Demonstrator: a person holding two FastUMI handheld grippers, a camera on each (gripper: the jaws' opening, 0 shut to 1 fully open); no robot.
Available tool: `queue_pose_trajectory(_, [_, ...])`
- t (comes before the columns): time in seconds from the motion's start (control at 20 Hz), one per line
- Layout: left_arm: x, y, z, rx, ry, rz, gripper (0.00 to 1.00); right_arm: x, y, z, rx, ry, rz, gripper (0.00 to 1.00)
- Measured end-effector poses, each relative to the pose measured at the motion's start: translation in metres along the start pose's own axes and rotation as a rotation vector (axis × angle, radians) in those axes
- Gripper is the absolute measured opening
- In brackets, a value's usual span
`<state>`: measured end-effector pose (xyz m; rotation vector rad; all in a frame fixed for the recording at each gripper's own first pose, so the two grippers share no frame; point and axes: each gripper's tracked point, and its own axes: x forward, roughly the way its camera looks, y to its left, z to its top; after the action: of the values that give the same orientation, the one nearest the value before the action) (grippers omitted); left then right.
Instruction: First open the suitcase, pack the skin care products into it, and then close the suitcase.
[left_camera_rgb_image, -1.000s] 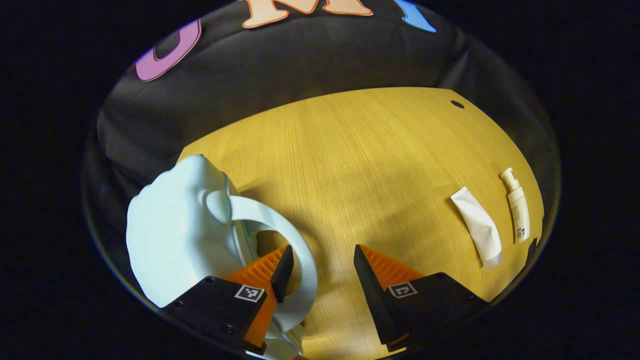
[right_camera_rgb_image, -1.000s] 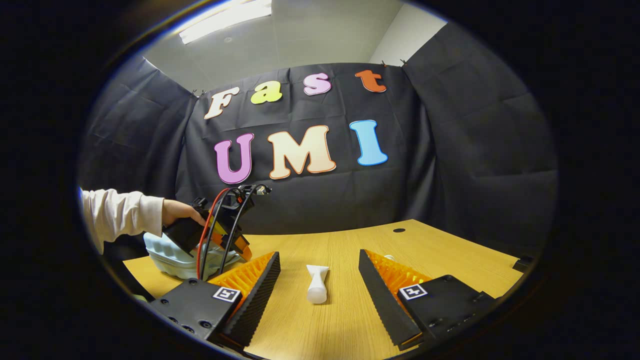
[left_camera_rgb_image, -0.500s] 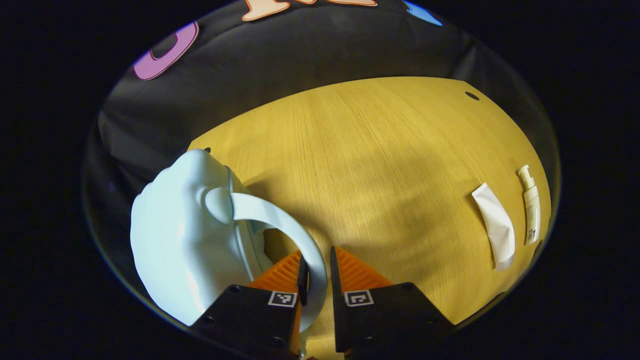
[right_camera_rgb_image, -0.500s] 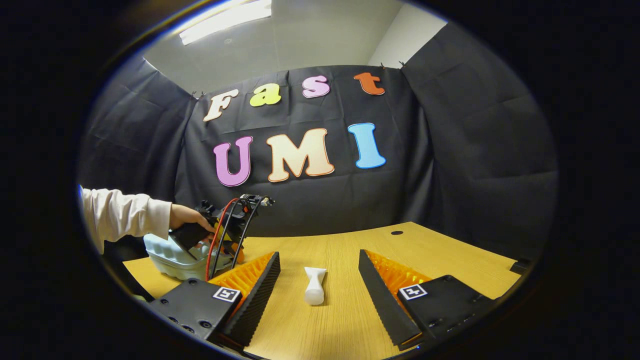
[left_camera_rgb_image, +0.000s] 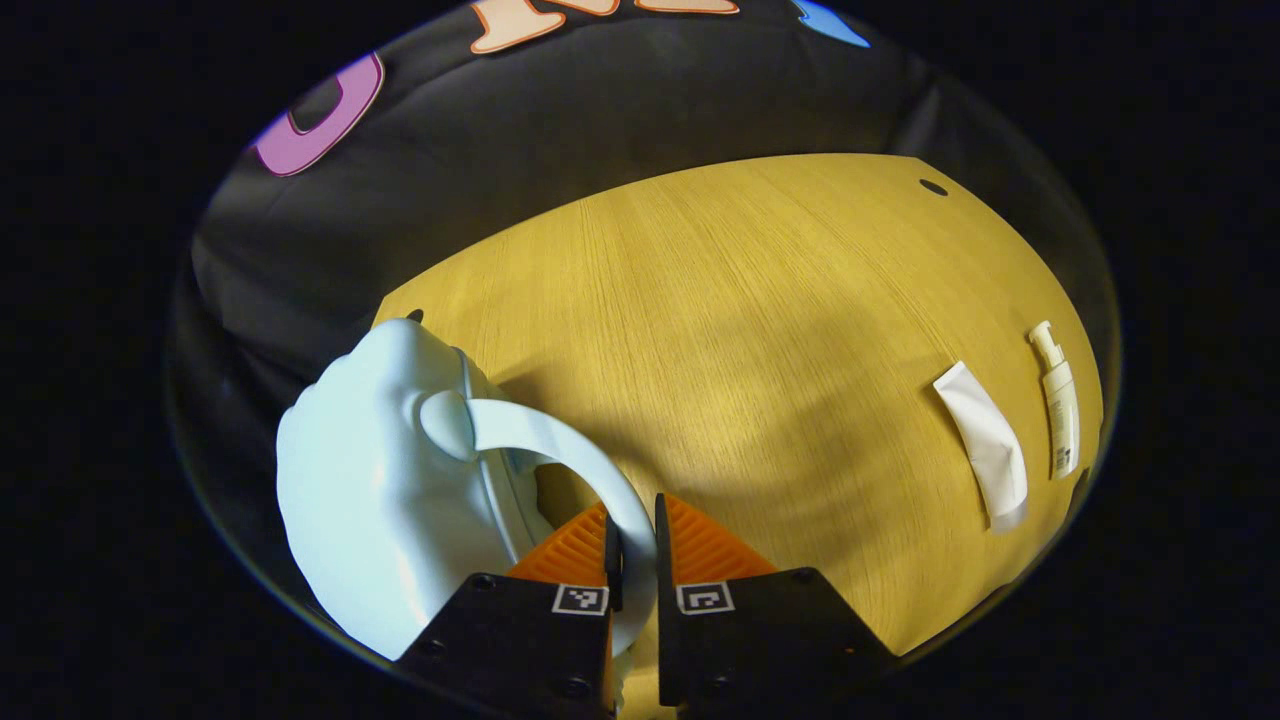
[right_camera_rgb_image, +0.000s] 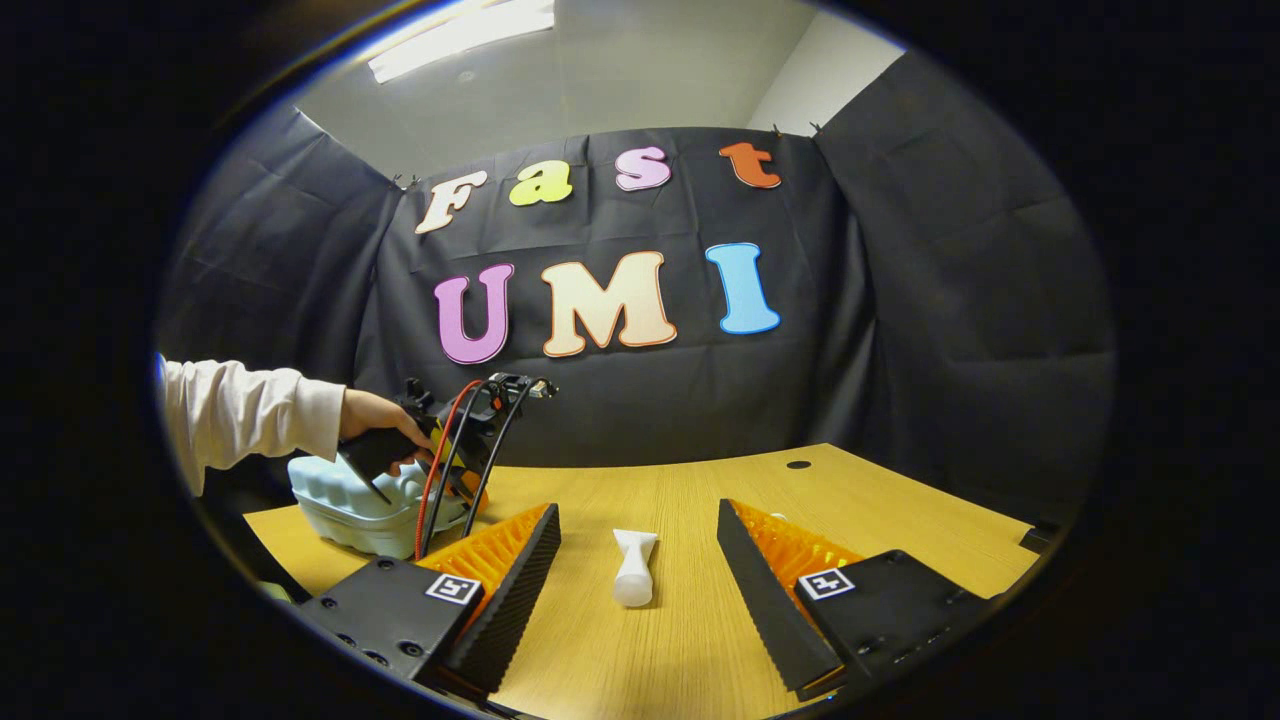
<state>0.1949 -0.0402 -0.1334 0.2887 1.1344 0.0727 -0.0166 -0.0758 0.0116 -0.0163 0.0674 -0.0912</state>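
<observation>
Wooden worktop (left_camera_rgb_image: 760, 300) carrying, at its left end, a pale blue suitcase (left_camera_rgb_image: 370, 500), lid down, with the left claw (left_camera_rgb_image: 633, 540) clenched on its curved handle (left_camera_rgb_image: 590, 470), both fingers pressing it. Well apart to the right, lying flat side by side: a white tube (left_camera_rgb_image: 985, 445) and a small pump bottle (left_camera_rgb_image: 1057, 400). Right claw (right_camera_rgb_image: 635, 555) released, jaws wide, hovering low with the tube between the fingers, untouched; a hand (right_camera_rgb_image: 375, 420) on the left claw beyond.
</observation>
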Motion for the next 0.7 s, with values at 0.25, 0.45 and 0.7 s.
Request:
queue_pose_trajectory(0.25, [-0.016, -0.001, 0.012, -0.042, -0.03, -0.014, 0.09, -0.001, 0.0, -0.002, 0.018, 0.01, 0.002, 0.99])
queue_pose_trajectory(0.45, [-0.03, 0.0, 0.018, -0.055, -0.059, -0.029, 0.07, -0.001, 0.005, -0.002, 0.011, 0.011, 0.009, 0.99])
queue_pose_trajectory(0.7, [-0.056, 0.004, 0.03, -0.073, -0.116, -0.023, 0.06, -0.002, 0.008, 0.001, 0.003, 0.005, 0.016, 0.99])
